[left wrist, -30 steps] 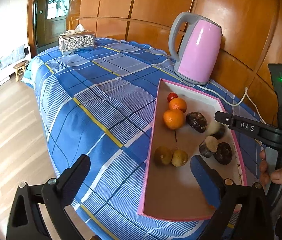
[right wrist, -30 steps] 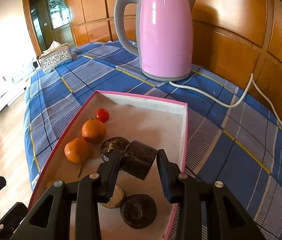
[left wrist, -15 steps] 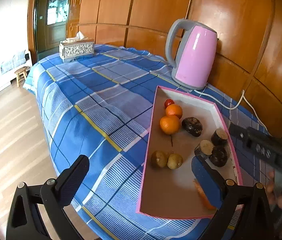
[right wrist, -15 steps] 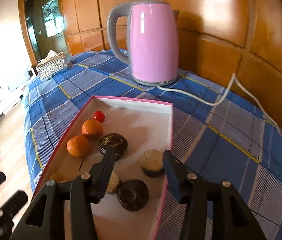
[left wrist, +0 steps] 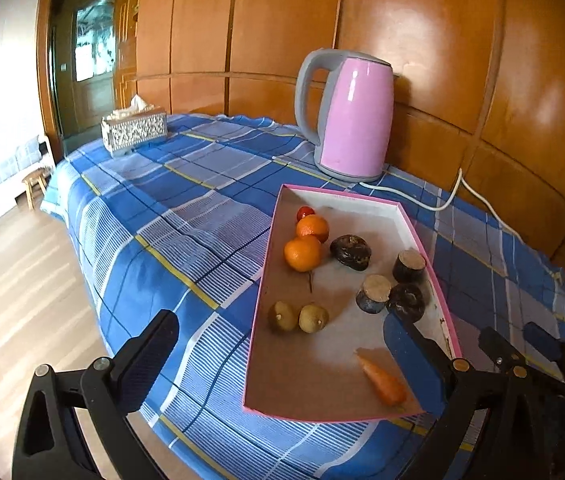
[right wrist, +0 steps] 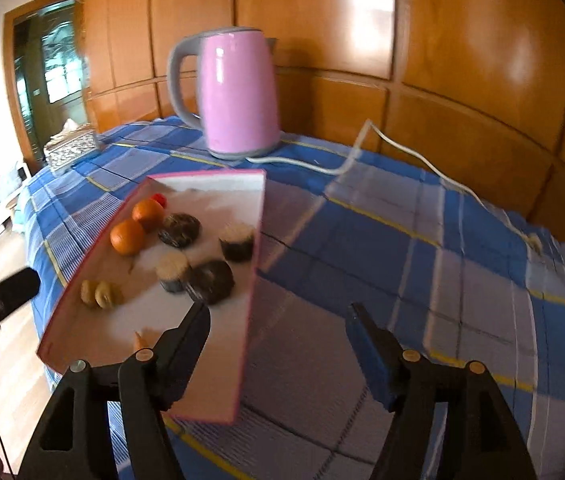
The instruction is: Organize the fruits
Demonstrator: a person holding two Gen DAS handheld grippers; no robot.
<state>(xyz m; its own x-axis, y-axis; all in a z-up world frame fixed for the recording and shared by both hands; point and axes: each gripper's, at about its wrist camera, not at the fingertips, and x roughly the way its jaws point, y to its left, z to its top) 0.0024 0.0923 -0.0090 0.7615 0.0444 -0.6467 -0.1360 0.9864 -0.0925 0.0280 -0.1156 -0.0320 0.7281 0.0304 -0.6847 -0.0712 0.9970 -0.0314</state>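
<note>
Right wrist view: motion-blurred; carrot [right wrist: 141, 340] mostly hidden behind right gripper [right wrist: 278, 344], whose jaws have just been opening, nothing between them. Left wrist view: carrot whole in pink tray [left wrist: 270, 280]'s near end, oranges [left wrist: 302, 252], dark fruits [left wrist: 386, 280] beyond; left gripper [left wrist: 282, 360] spread, empty, right finger overlapping tray.

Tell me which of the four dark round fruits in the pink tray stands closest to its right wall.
The dark cut-topped fruit nearest the pink kettle; the others sit further inside.
</note>
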